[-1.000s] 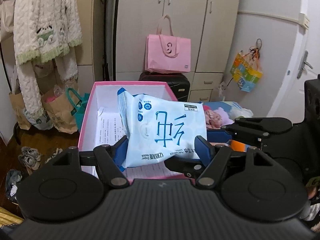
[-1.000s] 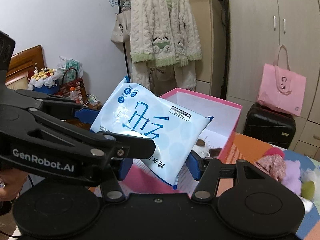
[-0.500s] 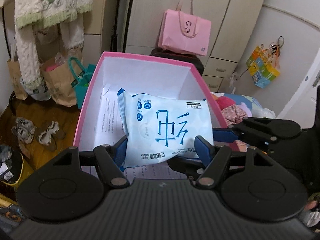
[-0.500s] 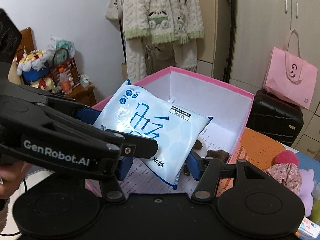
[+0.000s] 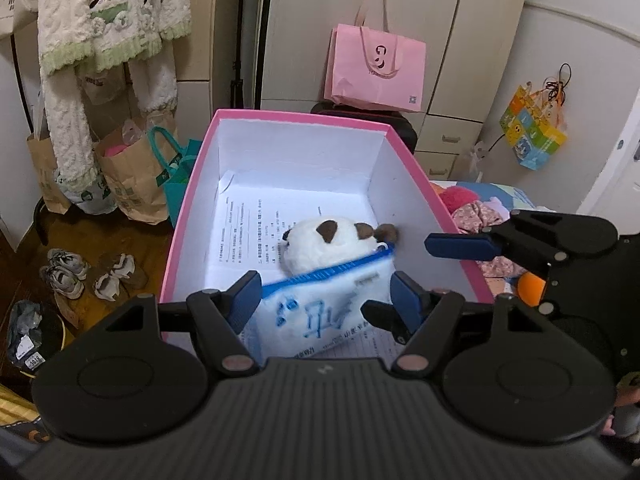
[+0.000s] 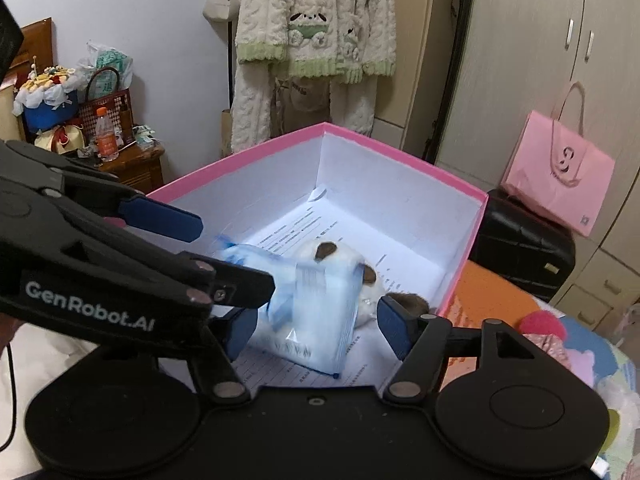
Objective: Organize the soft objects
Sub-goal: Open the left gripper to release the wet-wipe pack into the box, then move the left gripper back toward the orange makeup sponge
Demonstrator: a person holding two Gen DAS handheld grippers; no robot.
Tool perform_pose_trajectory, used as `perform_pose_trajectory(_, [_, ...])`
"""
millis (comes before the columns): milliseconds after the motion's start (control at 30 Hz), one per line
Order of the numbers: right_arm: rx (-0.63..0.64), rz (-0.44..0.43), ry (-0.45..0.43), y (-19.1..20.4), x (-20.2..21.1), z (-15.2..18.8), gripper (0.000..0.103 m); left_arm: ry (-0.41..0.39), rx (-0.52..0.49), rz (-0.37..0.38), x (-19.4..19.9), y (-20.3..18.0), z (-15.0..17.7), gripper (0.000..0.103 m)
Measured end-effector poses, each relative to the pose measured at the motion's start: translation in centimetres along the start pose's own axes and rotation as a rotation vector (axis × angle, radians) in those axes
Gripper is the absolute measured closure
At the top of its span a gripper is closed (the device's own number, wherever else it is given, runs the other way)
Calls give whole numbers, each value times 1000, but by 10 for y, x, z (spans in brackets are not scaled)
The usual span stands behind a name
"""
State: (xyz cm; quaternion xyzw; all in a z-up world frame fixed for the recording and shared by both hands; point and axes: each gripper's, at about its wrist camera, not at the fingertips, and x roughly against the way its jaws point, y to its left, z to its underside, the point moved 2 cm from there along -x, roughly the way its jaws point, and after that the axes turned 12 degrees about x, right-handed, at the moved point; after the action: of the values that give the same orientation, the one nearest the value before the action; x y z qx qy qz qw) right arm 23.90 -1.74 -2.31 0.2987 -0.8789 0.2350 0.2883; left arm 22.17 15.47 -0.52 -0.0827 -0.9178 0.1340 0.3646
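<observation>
A blue-and-white pack of wipes (image 5: 320,308) shows blurred, dropping between both grippers into the pink box (image 5: 304,116). My left gripper (image 5: 325,298) has its jaws opening, with the pack loose between its blue pads. My right gripper (image 6: 316,330) is opening too, and the pack (image 6: 308,312) sits between its fingers without being pressed. A white plush toy (image 5: 332,240) with brown ears lies on printed paper on the box floor, right behind the pack. In the right wrist view the left gripper (image 6: 232,260) reaches in from the left over the box (image 6: 400,152).
A pink paper bag (image 5: 376,68) rests on a black suitcase (image 6: 520,248) behind the box. Other soft toys (image 5: 472,208) lie on the bed to the right. Paper bags (image 5: 128,176) and shoes (image 5: 68,276) stand on the floor at left, under a hanging knitted cardigan (image 6: 316,24).
Both grippers tipped down over the box and let the wipes pack go. It has slid down from between the pads, uncovering the plush toy.
</observation>
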Motion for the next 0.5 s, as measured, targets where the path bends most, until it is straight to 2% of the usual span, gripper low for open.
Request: perform_pose_trajectory(500, [38,40,-60,12,55,-1,30,-40,-58,70,65,-22,6,30])
